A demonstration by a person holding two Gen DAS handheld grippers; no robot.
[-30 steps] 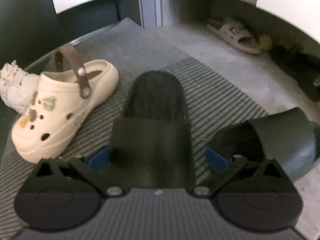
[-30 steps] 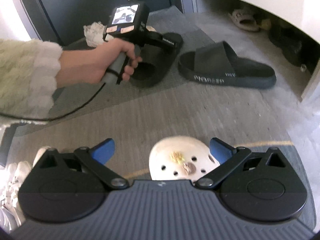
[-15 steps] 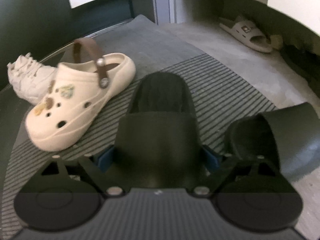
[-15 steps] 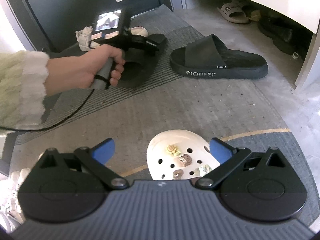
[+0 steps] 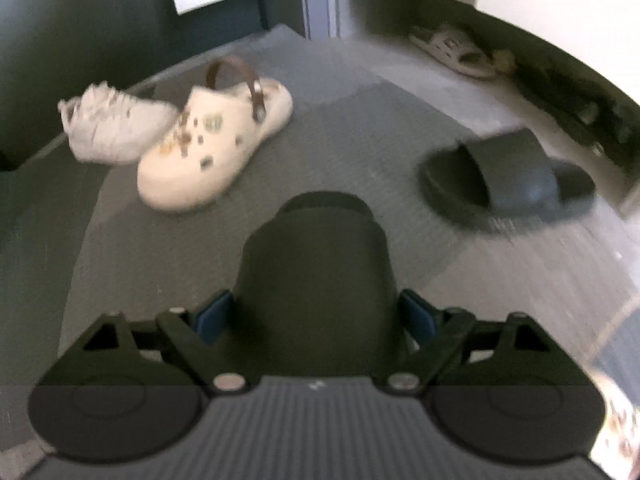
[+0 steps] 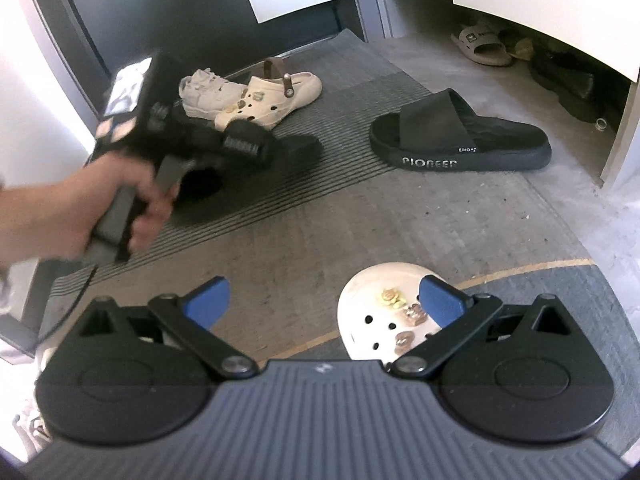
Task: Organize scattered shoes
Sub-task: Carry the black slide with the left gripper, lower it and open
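Gripping a black slide [image 5: 316, 280] across its strap, left gripper [image 5: 316, 316] has pads pressed on both sides. Right gripper [image 6: 324, 300] gapes wide w/ nothing held, cream clog [image 6: 384, 312] toe by its right finger. Beyond: 2nd slide [image 6: 460, 136] on mat [image 6: 320, 240], another clog [image 5: 216, 148] & sneaker [image 5: 112, 132] far left.

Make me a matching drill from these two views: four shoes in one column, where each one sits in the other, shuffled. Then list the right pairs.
Shoes
1. black slide with white lettering
2. black slide without visible lettering
3. white sneaker
4. beige sandal

Places
A. under the white cabinet
B. between the left claw's pads
C. alone on the mat, nearest the cabinet
D. beside the cream clog with the brown strap

Pairs: 1-C, 2-B, 3-D, 4-A
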